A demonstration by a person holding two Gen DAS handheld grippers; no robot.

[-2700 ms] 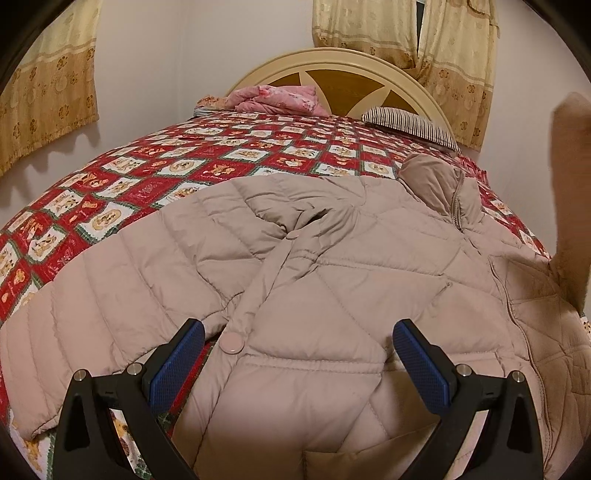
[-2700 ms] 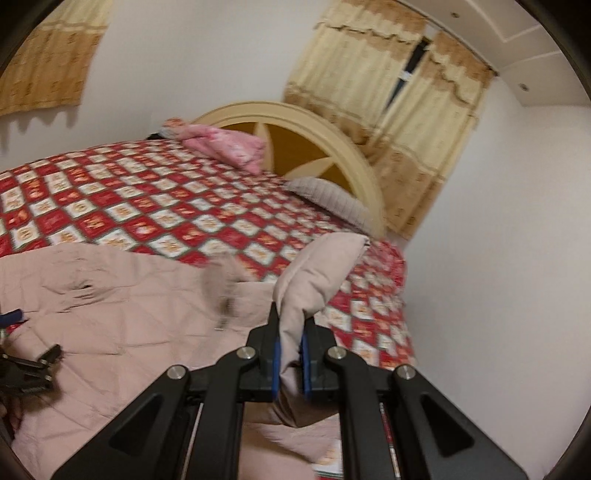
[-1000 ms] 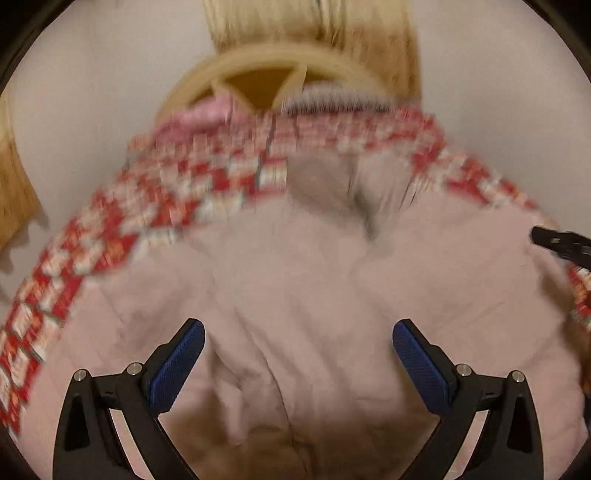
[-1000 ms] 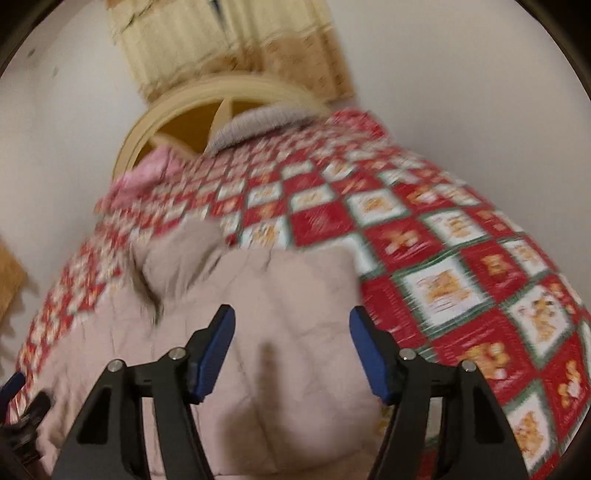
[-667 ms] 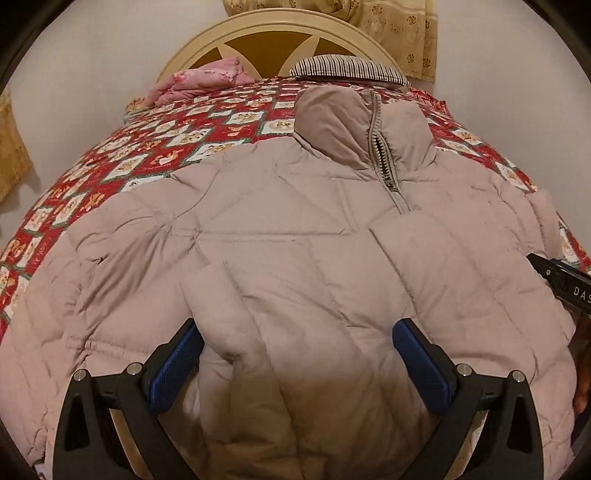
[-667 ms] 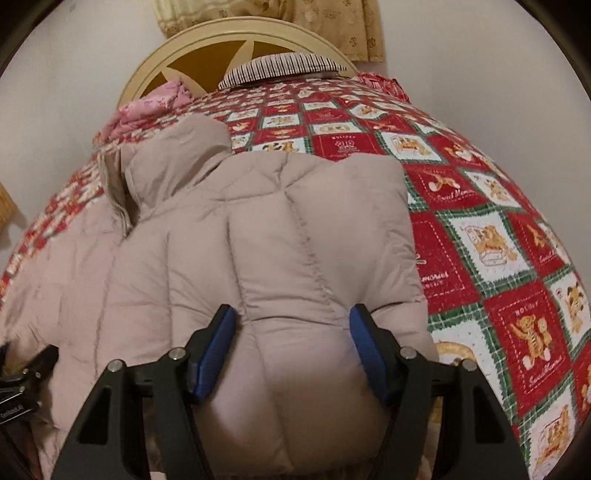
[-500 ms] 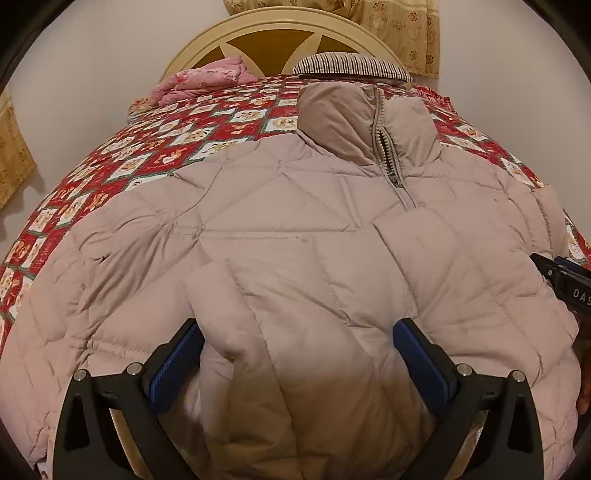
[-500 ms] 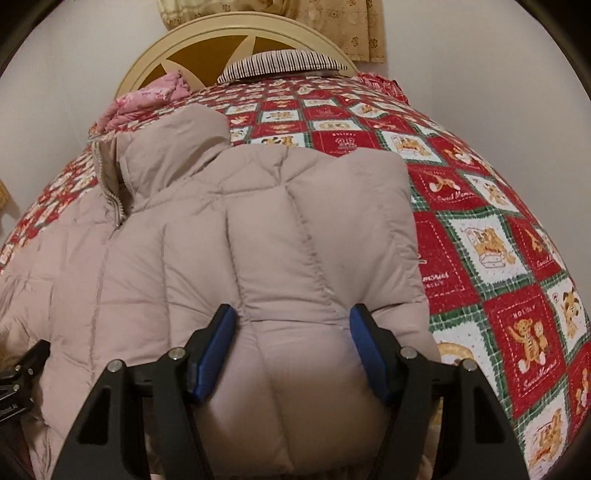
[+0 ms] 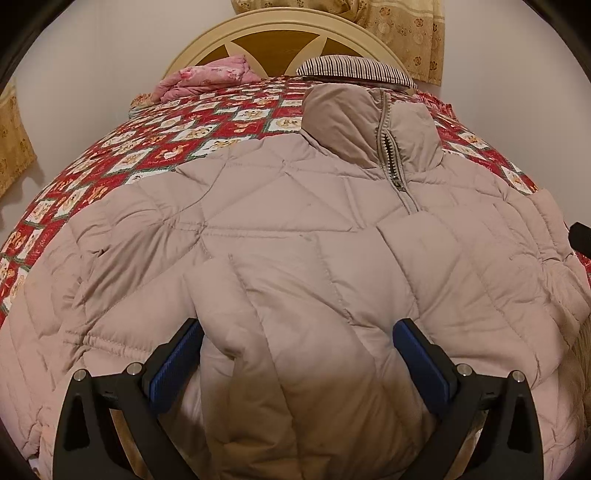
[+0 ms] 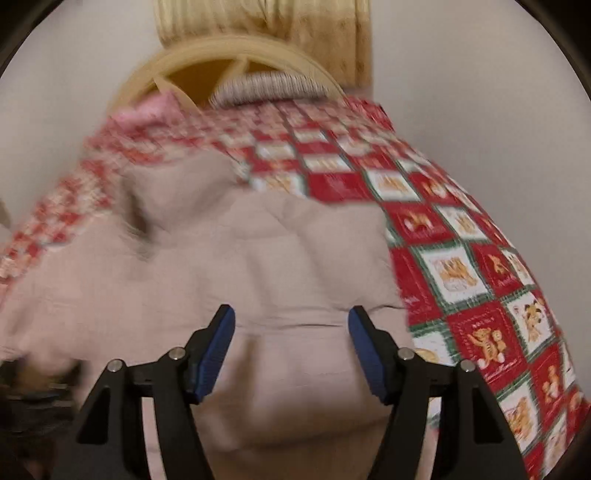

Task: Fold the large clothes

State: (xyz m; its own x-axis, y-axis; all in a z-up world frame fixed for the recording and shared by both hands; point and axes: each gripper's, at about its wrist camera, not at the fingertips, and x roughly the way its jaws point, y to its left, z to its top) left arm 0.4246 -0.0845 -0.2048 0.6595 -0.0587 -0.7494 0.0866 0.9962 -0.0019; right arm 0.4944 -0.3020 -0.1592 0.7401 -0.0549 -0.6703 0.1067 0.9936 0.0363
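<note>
A large beige quilted puffer jacket [image 9: 295,229] lies zipped and face up on the bed, collar [image 9: 369,122] toward the headboard, both sleeves folded in over the front. My left gripper [image 9: 295,354] is open, its jaws either side of the folded left sleeve [image 9: 288,332] near the hem. My right gripper [image 10: 291,343] is open over the jacket's right side [image 10: 288,251]; that view is blurred by motion. Part of the right gripper [image 9: 581,236] shows at the right edge of the left wrist view.
The bed has a red, white and green patchwork quilt [image 9: 147,147], also seen to the right of the jacket [image 10: 480,277]. A striped pillow [image 9: 354,68], a pink blanket [image 9: 207,79] and a cream headboard [image 9: 277,33] are at the far end. Walls and curtains surround.
The right gripper let go of the right sleeve, which now lies folded over the jacket front. Both grippers came down close over the jacket's lower part. The right view is moving.
</note>
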